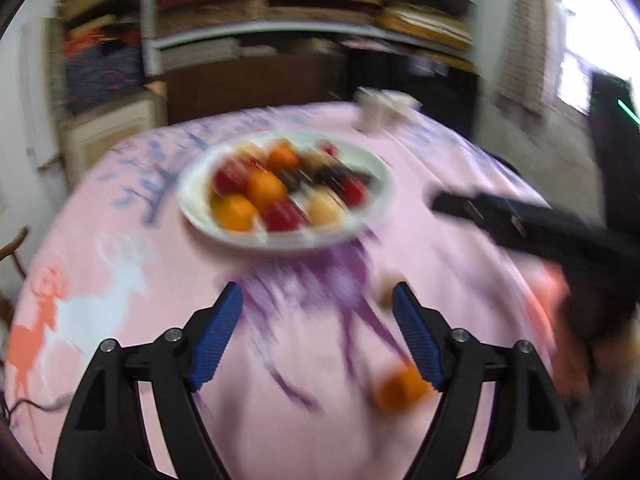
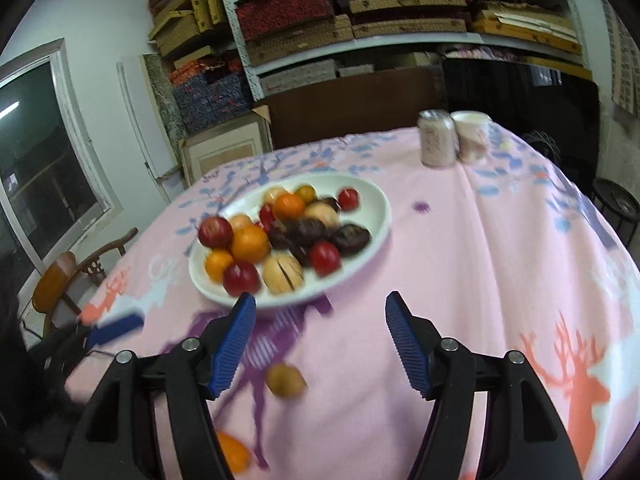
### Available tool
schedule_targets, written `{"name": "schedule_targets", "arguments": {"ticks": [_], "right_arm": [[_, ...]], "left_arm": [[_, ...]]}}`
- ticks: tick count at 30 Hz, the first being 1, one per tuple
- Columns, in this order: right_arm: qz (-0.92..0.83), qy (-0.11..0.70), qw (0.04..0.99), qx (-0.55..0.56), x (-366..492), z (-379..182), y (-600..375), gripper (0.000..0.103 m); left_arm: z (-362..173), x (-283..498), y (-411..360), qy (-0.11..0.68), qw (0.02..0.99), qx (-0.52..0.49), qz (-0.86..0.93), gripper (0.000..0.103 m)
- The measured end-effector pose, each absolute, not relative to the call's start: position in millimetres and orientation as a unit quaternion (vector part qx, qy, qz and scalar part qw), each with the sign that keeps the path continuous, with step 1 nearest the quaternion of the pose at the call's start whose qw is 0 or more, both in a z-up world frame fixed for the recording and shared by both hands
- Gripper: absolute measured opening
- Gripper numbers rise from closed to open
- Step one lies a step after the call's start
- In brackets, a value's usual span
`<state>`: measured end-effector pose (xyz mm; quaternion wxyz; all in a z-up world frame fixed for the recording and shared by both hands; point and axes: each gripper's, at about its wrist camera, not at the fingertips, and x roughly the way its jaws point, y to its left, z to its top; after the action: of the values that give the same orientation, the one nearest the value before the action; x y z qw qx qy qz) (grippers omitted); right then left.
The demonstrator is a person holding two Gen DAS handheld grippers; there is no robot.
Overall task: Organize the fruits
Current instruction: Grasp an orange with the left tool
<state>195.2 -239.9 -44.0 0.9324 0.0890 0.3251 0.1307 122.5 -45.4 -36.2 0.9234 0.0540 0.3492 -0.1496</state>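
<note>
1. Shelves [image 2: 400,32] full of flat woven boxes stood behind a table with a pink cloth [image 2: 460,264] that had deer printed on it.

2. A white plate [image 2: 372,200] sat near the middle of the table, nearer the far edge than the loose fruit was. It was piled with oranges, red apples, pale peaches and some dark fruit, all touching each other.

3. A can [image 2: 436,140] and a paper cup [image 2: 474,134] stood side by side at the far edge of the table, well apart from the plate.

4. Two fruits lay loose on the cloth near the front edge: a small brown round fruit [image 2: 286,380] and an orange [image 2: 234,454].

5. The left gripper [image 1: 318,336] was spread wide with nothing between its blue pads. The orange [image 1: 400,390] lay just beside its right pad, but the view was too blurry to say if they touched.

6. The right gripper [image 2: 320,344] was spread wide too and held nothing. The brown fruit lay between its two fingers, apart from both.

7. The orange would likely feel firm and a bit heavy. Being round, it could roll away on the cloth, so taking it across its fat middle seemed best.

8. The brown fruit looked small and light. It could pop out of a hard squeeze, so a gentle grip on its two sides would suit it.

9. The pile on the plate was full, so a new fruit could roll off if dropped on top.
</note>
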Motion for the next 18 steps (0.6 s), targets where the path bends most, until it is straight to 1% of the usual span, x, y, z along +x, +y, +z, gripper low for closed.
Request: {"name": "schedule_targets", "arguments": {"ticks": [2, 5, 12, 13, 14, 15, 16, 17, 18], "right_arm": [[0.124, 0.335, 0.928, 0.104, 194.9, -50.3, -247.8, 0.068], [0.124, 0.337, 0.925, 0.125, 195.7, -52.2, -255.4, 0.068], [0.135, 0.350, 0.920, 0.113, 196.3, -55.9, -248.2, 0.070], [0.138, 0.353, 0.919, 0.108, 196.2, -56.7, -245.7, 0.070], [0.141, 0.355, 0.918, 0.104, 196.1, -57.6, -243.3, 0.070], [0.143, 0.359, 0.917, 0.098, 196.1, -58.7, -240.0, 0.070], [0.145, 0.362, 0.916, 0.093, 196.2, -60.1, -237.0, 0.070], [0.146, 0.365, 0.915, 0.088, 196.2, -61.3, -234.6, 0.070], [0.146, 0.369, 0.914, 0.081, 196.6, -63.2, -231.5, 0.070]], "left_arm": [[-42.9, 103.7, -53.4, 0.347, 0.920, 0.082, -0.164, 0.075], [-47.7, 89.7, -60.3, 0.345, 0.914, 0.089, -0.193, 0.075], [-69.5, 101.5, -73.3, 0.396, 0.885, 0.091, -0.229, 0.075], [-69.9, 102.8, -73.3, 0.399, 0.883, 0.087, -0.233, 0.072], [-72.1, 105.5, -73.4, 0.407, 0.879, 0.082, -0.236, 0.065], [-74.7, 108.3, -74.3, 0.415, 0.875, 0.081, -0.237, 0.061], [-77.6, 110.5, -75.5, 0.423, 0.870, 0.082, -0.238, 0.049], [-81.2, 113.0, -76.9, 0.434, 0.864, 0.081, -0.243, 0.040], [-82.0, 113.1, -77.9, 0.437, 0.861, 0.080, -0.248, 0.040]]}}
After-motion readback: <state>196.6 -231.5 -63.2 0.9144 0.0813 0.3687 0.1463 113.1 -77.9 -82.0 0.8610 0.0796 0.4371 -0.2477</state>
